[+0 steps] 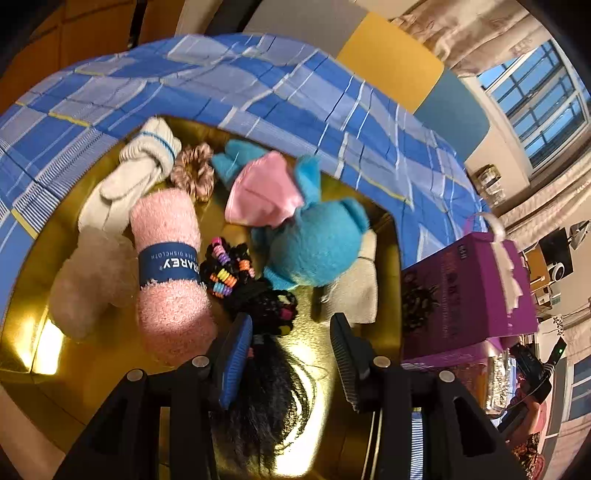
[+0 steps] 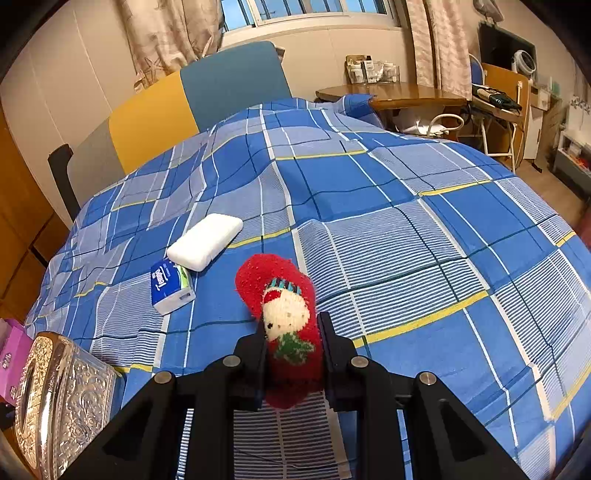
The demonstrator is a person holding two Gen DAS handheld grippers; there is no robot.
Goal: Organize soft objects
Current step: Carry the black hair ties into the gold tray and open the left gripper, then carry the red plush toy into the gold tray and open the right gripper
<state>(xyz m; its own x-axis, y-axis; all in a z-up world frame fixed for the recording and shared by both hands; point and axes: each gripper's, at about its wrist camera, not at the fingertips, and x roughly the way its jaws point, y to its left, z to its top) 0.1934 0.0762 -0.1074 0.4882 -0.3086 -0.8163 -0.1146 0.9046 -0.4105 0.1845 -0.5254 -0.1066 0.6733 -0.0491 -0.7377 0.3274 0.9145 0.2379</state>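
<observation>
While the left hand-held gripper [image 1: 291,350] hangs apart over the gold tray [image 1: 384,236], a black hairpiece [image 1: 266,398] lies loose between its jaws, seemingly dropped among the sorted soft things. Clamped in the right hand-held gripper [image 2: 293,350], a fuzzy red snowman sock [image 2: 286,317] waits above the blue checked bed [image 2: 406,229].

Blue-checked bedspread [image 2: 369,221]; red snowman sock [image 2: 288,325]; gold tin [image 1: 384,236].

A blue plaid bedspread [image 2: 369,206] is covering the bed, and a padded headboard [image 2: 192,103] in grey, yellow and teal panels is leaning against the cream wall [image 2: 74,66]. Daylight is coming through the window [image 2: 295,11], with patterned curtains [image 2: 439,48] hanging beside it. A round wooden table [image 2: 399,92] is standing below.
</observation>
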